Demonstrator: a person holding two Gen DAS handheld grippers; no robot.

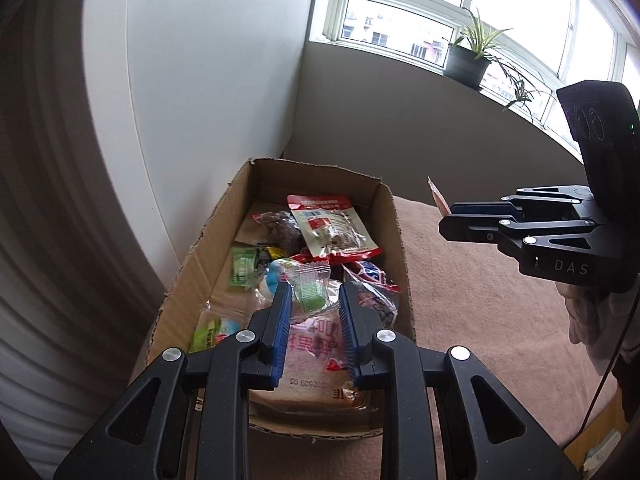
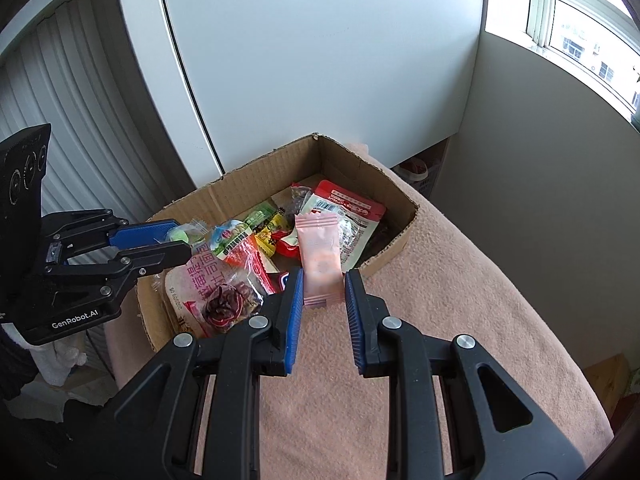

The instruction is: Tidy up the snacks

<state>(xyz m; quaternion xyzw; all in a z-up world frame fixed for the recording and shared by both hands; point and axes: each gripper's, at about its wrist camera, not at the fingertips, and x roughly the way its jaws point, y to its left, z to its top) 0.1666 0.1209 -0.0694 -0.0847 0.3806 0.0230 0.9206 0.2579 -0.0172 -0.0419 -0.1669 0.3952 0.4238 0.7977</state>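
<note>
A cardboard box [image 1: 394,240] of mixed snack packets stands on a pink blanket [image 1: 480,300]; it also shows in the right wrist view [image 2: 384,184]. My left gripper [image 1: 314,292] is over the box, shut on a clear packet with a green sweet [image 1: 310,286]; in the right wrist view [image 2: 176,242] that packet [image 2: 180,234] sits between its tips. My right gripper [image 2: 324,280] is shut on a pink packet [image 2: 320,248], held upright above the box's near wall. In the left wrist view the right gripper [image 1: 448,216] is at the right with the packet's corner [image 1: 436,192] showing.
A white cabinet door [image 2: 320,60] stands behind the box, and a ribbed white panel [image 1: 48,240] is at its left. A window sill with potted plants [image 1: 468,56] runs at the back right. Inside the box lie a red-and-white pouch [image 1: 332,228] and a large pink bag [image 1: 316,344].
</note>
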